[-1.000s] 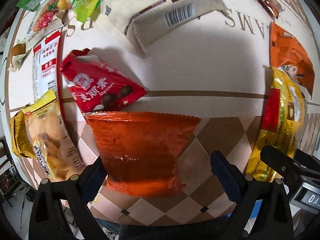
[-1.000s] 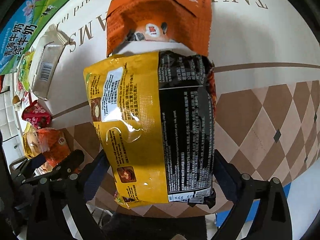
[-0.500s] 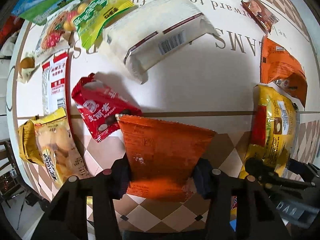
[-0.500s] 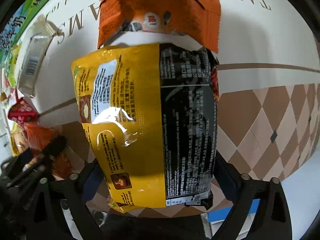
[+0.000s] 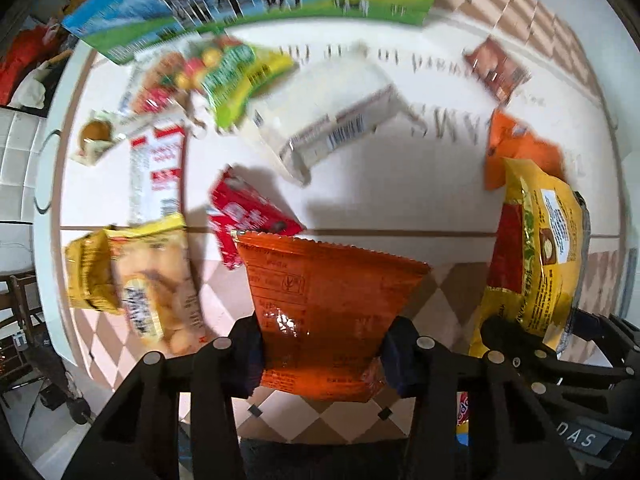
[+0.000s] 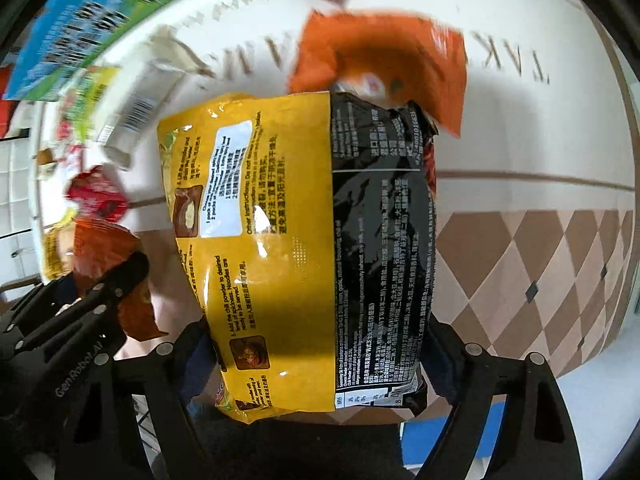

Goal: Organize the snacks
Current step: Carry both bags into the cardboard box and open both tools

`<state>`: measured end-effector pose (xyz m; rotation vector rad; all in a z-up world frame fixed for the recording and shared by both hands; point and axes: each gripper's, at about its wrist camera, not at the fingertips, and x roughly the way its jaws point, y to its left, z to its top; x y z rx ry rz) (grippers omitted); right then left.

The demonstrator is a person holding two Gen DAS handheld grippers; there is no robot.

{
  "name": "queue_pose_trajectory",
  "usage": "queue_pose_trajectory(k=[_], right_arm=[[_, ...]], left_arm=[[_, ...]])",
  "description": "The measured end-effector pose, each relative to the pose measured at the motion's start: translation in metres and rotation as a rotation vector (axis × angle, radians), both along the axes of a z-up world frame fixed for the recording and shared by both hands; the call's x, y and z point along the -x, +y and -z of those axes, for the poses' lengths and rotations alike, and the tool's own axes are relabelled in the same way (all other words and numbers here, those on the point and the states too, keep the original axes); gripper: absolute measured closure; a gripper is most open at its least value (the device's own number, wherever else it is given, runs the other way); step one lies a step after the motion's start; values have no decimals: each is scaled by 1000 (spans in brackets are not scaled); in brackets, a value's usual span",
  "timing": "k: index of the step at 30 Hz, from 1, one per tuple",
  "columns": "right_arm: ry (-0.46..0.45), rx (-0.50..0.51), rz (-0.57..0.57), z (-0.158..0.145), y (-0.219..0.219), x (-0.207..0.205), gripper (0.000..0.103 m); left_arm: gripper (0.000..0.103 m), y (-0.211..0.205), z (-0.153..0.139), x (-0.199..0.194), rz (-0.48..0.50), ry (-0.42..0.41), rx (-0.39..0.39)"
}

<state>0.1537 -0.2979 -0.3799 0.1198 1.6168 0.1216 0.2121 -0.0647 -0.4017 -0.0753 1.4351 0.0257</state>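
Left wrist view: the left gripper (image 5: 324,354) has its two black fingers clamped tight on the lower part of a flat, shiny orange-red foil snack packet (image 5: 320,304), which stands up between them above the table (image 5: 400,184), a white top with tan diamond checks along the near edge. Just behind the packet's top left corner sits a small red crinkly snack bag (image 5: 248,216). To the left lies a yellow plastic bag of round biscuits (image 5: 148,280), and beyond that a white and red wrapper (image 5: 154,176). Further back there's a long cream-white pack with a barcode (image 5: 332,128), a green and yellow sweets bag (image 5: 236,76) and a blue and green printed carton (image 5: 240,4), all pretty blurred. On the right, the right gripper (image 5: 532,344) holds a big yellow noodle pack (image 5: 536,248), with a bright orange crisp bag (image 5: 520,148) behind it.

Right wrist view: the right gripper (image 6: 320,354) is closed on the big yellow noodle pack (image 6: 304,240) from both sides, so it's only as wide as the pack, whose back panel of black and yellow print fills the middle. The orange crisp bag (image 6: 380,60) lies on the table (image 6: 520,140) right behind it. At lower left, the left gripper (image 6: 80,300) shows with the orange-red packet (image 6: 104,252).
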Motion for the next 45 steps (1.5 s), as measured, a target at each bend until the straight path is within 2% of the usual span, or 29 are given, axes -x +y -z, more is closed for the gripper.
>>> queue_pose_trajectory(k=[4, 6, 7, 8, 9, 11, 14, 16, 20, 24, 27, 31, 36, 39, 45], right_arm=[[-59, -46, -19, -38, 0, -1, 15], [-98, -73, -28, -61, 5, -8, 15], [-123, -92, -32, -74, 8, -12, 15], [-140, -106, -34, -86, 9, -18, 15], [-163, -125, -35, -101, 13, -25, 15], [-203, -160, -32, -123, 21, -35, 15], [-264, -182, -28, -161, 31, -66, 15], [-299, -187, -23, -177, 49, -102, 15], [-348, -164, -16, -195, 71, -159, 15], [-336, -129, -12, -200, 101, -239, 15], [-298, -113, -11, -186, 127, -292, 15], [-227, -76, -9, -146, 148, -353, 15], [-144, -36, -5, -102, 163, -386, 15], [-108, -10, -3, -79, 167, -402, 15], [-69, 13, 5, -53, 172, -429, 15]], left_arm=[[59, 26, -41, 0, -17, -79, 37], [59, 32, -72, -7, -26, -125, 60], [59, 21, -90, -11, -28, -154, 69], [59, 29, -104, -17, -33, -178, 81], [59, 0, -116, -27, -34, -194, 86], [59, -9, -161, -26, -35, -231, 98], [59, 4, -193, -58, -31, -273, 110], [59, 20, -208, -88, -21, -286, 123], [59, 46, -228, -152, -25, -263, 141], [59, 68, -220, -221, -28, -209, 147], [59, 77, -202, -270, -25, -132, 176], [59, 82, -165, -324, -25, 13, 219], [59, 82, -138, -355, -21, 69, 207], [59, 81, -127, -365, -27, 131, 177], [58, 80, -108, -377, -4, 157, 160]])
